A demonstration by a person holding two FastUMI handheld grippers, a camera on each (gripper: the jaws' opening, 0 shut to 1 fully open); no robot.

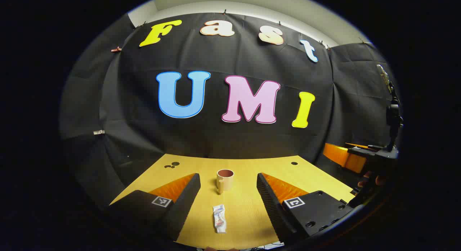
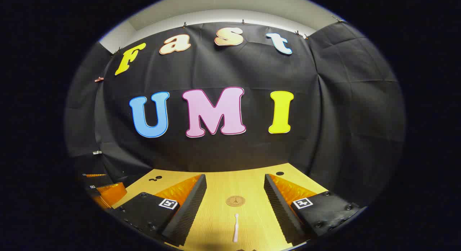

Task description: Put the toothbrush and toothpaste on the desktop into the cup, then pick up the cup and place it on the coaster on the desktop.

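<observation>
Both the left tongs (image 1: pixel 228 188) and right tongs (image 2: pixel 235 191) are held apart; beyond the cup (image 1: pixel 225 180), the toothpaste (image 1: pixel 219 218) is seen lying nearer.

Both views look forward from low over the near edge of the surface (image 1: pixel 252 164) toward the booth's back wall. The left gripper view faces the cup (image 1: pixel 225 179); the right gripper view faces the coaster (image 2: pixel 235 201), and they share the wall and surface.
</observation>
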